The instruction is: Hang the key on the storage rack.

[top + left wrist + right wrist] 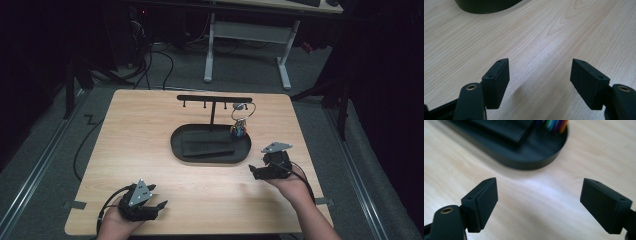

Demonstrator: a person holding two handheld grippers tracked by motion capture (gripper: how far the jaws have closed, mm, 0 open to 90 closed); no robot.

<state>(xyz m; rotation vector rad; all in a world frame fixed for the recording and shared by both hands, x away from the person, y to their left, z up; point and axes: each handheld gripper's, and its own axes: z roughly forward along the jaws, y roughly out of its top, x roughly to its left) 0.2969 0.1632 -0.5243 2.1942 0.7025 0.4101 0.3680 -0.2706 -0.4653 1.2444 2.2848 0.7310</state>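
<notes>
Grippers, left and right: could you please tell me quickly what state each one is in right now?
Left gripper: open, nothing between its jaws, over the light wooden table.
Right gripper: open, holding nothing, near the black oval tray.

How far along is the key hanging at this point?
Looks done: the key ring with its colourful keychain hangs from a hook of the black rack, above the oval tray. In hand: nothing; the right tongs and left tongs are both open and empty over bare wooden table. Left: seemingly little, perhaps only resting the hands.
</notes>
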